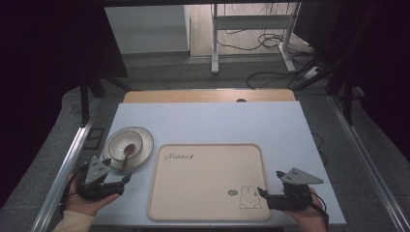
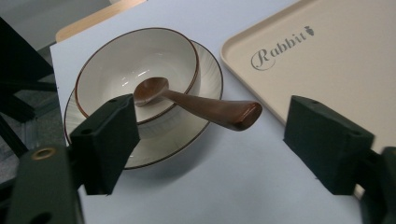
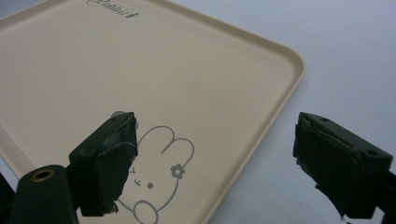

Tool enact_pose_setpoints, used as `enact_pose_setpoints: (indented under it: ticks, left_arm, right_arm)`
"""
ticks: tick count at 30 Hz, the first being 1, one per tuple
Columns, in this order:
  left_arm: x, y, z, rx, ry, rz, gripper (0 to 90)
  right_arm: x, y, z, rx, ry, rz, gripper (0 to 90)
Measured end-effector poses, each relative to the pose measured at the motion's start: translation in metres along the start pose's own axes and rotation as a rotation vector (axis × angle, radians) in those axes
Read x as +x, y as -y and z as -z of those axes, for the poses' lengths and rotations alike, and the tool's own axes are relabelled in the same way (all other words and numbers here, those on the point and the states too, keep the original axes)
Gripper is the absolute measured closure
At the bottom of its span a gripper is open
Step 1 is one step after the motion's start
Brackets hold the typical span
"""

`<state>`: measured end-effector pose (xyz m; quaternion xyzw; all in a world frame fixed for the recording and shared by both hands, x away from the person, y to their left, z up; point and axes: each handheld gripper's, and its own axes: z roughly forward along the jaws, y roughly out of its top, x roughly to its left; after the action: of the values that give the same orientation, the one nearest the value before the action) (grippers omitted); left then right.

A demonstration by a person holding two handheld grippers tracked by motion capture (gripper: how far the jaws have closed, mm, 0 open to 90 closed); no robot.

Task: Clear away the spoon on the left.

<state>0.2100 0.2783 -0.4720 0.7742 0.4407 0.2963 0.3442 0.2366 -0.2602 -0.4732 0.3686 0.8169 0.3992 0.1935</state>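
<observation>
A cream bowl (image 1: 118,143) with a brown rim stands on a matching plate (image 1: 143,153) at the table's left. A brown wooden spoon (image 1: 127,153) lies in the bowl, and its handle (image 2: 219,112) sticks out over the rim toward me. My left gripper (image 1: 123,182) sits just in front of the plate. In the left gripper view its jaws (image 2: 212,140) stand open, with the spoon's handle end a little beyond and between them, untouched. My right gripper (image 1: 270,183) is open over the tray's near right corner, with nothing between its jaws (image 3: 215,154).
A beige tray (image 1: 208,174) with a rabbit drawing (image 3: 159,177) and the word "Rabbit" (image 2: 280,46) lies mid-table on a white sheet (image 1: 217,121). The wooden tabletop edge (image 1: 208,95) shows at the back. Desk legs and cables are on the floor beyond.
</observation>
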Motion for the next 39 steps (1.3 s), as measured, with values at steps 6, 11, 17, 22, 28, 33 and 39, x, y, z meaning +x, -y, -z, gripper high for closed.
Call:
enact_pose_setpoints:
  ticks: [6,11,17,22,28,33,39]
  left_arm:
    - [-0.003,0.001,-0.010,-0.003,-0.020,-0.017,26.8]
    - [-0.006,0.001,-0.014,0.000,-0.039,-0.029,36.0]
    - [-0.005,0.002,-0.017,0.006,-0.047,-0.027,49.1]
    - [-0.006,0.002,-0.018,0.010,-0.057,-0.042,56.8]
    - [-0.006,0.002,-0.020,0.011,-0.074,-0.044,65.1]
    - [-0.005,0.002,-0.019,0.010,-0.092,-0.039,69.2]
    - [-0.002,0.001,-0.017,-0.012,-0.127,-0.010,76.3]
  right_arm:
    - [0.000,0.000,-0.001,0.004,-0.001,0.001,14.1]
    - [0.000,0.001,-0.001,0.005,0.000,0.002,14.2]
    - [0.000,0.001,-0.001,0.006,0.000,0.003,14.2]
    - [0.000,0.001,-0.001,0.007,-0.001,0.003,14.2]
    - [0.000,0.001,-0.001,0.010,-0.001,0.003,14.2]
    - [0.000,0.001,-0.001,0.012,-0.001,0.004,14.2]
    - [0.000,0.001,-0.001,0.011,-0.002,0.003,14.1]
